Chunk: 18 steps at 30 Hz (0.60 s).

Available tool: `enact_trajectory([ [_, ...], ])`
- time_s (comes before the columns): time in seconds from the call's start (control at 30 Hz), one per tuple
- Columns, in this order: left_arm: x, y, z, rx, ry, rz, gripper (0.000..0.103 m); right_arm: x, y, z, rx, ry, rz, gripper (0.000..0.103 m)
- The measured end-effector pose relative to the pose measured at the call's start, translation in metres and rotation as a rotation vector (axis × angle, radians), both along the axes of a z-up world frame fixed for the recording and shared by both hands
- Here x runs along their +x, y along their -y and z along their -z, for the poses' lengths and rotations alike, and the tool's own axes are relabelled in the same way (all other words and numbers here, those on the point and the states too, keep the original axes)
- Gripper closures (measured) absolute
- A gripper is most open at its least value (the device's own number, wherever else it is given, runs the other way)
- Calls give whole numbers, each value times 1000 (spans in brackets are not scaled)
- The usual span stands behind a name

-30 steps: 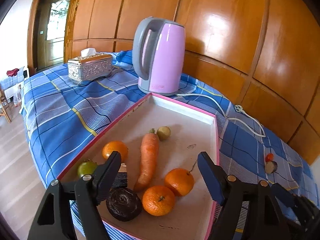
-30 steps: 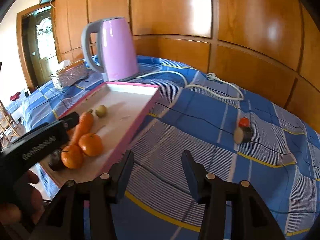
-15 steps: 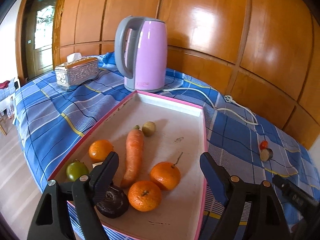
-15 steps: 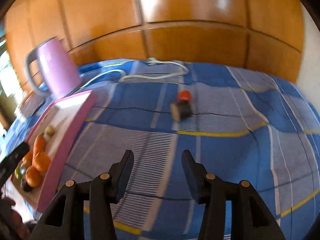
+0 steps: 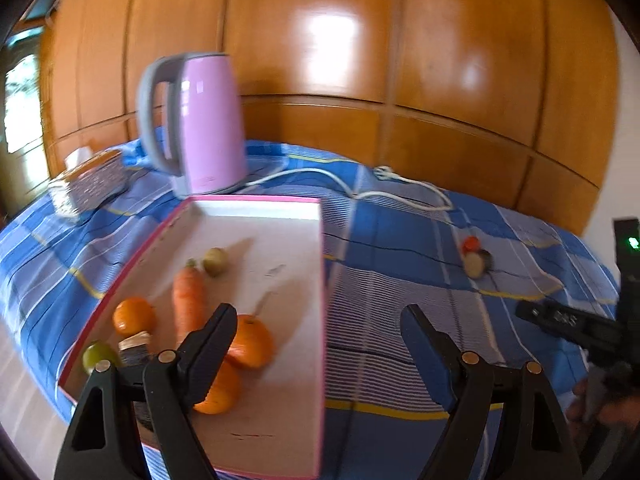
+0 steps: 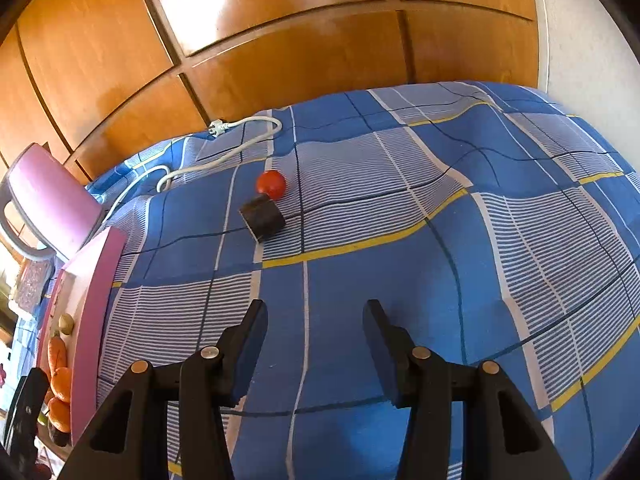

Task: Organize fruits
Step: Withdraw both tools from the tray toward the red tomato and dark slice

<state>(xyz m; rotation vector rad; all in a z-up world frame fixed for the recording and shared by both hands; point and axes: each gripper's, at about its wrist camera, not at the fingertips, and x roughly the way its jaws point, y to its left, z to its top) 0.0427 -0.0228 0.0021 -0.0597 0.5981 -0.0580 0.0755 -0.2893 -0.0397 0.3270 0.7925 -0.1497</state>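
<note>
- Right gripper (image 6: 315, 346) has swung away from the pink-rimmed tray (image 5: 322, 300) and now faces the open checked cloth (image 6: 500, 240); its jaws stand spread with nothing between them.
- Ahead of it, well apart, lie a small red fruit (image 6: 271, 185) touching a dark cut piece (image 6: 263, 218) (kind unclear), both outside the tray.
- Left gripper (image 5: 316, 354) has drifted toward the tray's right edge, jaws spread wide and empty.
- Oranges (image 5: 251, 340), a carrot (image 5: 189, 300) and small green fruits (image 5: 216, 261) sit in the tray.
- Judgement: the two strays are next for collection.

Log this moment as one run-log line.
left hand-held gripper: open, empty | right hand-held gripper: open, empty | red tomato: outside tray
</note>
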Motion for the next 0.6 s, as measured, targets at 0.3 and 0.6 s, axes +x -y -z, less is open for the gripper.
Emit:
enact_trajectory([
  [0.3,2,13,2,31,-2,35,20,2,17,-2,-15,11,75,53],
  [0.6,23,45,5,58,-39,108,37,9,19,-8,-105,45,110,53],
])
